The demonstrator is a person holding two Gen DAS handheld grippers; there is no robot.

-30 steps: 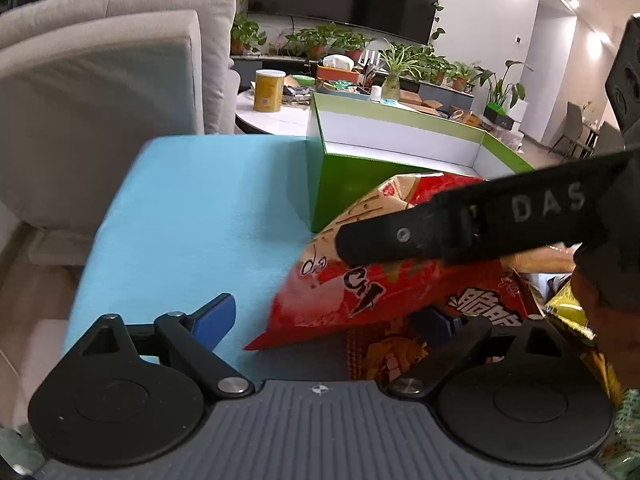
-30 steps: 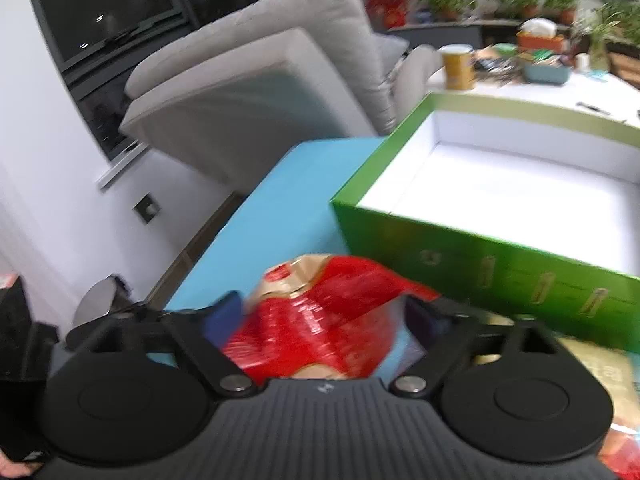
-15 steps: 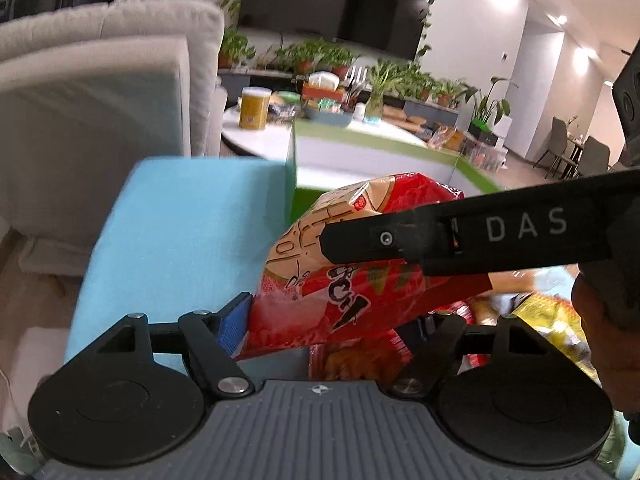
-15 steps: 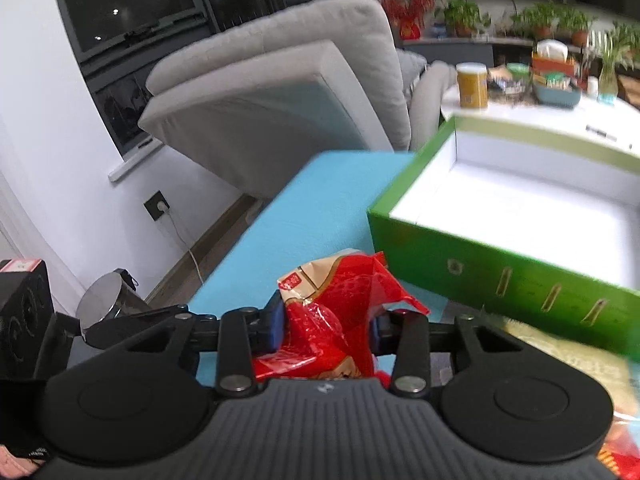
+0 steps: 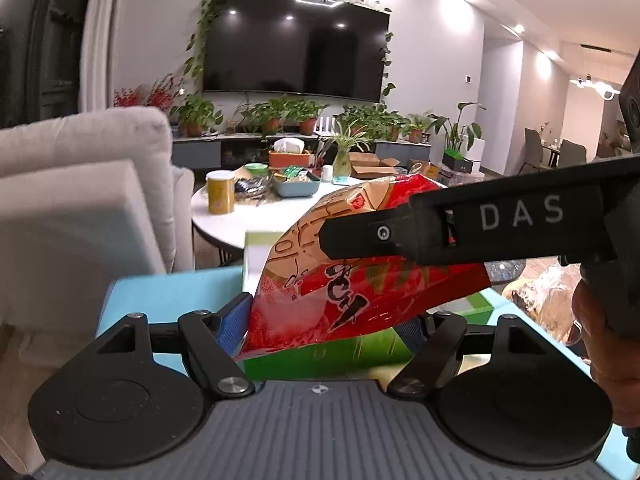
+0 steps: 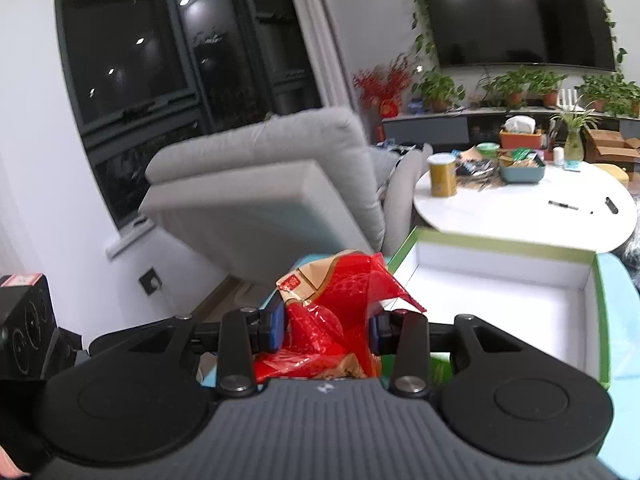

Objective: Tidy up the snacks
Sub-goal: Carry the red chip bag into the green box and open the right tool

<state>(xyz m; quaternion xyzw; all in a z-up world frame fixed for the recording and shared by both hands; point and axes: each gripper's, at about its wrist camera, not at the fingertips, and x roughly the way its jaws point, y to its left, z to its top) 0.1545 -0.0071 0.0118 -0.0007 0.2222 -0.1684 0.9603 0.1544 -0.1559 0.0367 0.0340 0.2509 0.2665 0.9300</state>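
Gripping one red snack bag (image 5: 360, 276) from both ends, the two grippers hold it in the air above the blue table (image 5: 160, 296). Right gripper (image 6: 326, 324): jaws pinched tight on a crumpled end of the bag, blue pads pressing the foil. Left gripper (image 5: 332, 320): jaws about half open, closed onto the bag's lower edge. Green box (image 6: 500, 280), white inside, sits open just behind and below the bag. Grey sofa (image 6: 272, 176) beyond.
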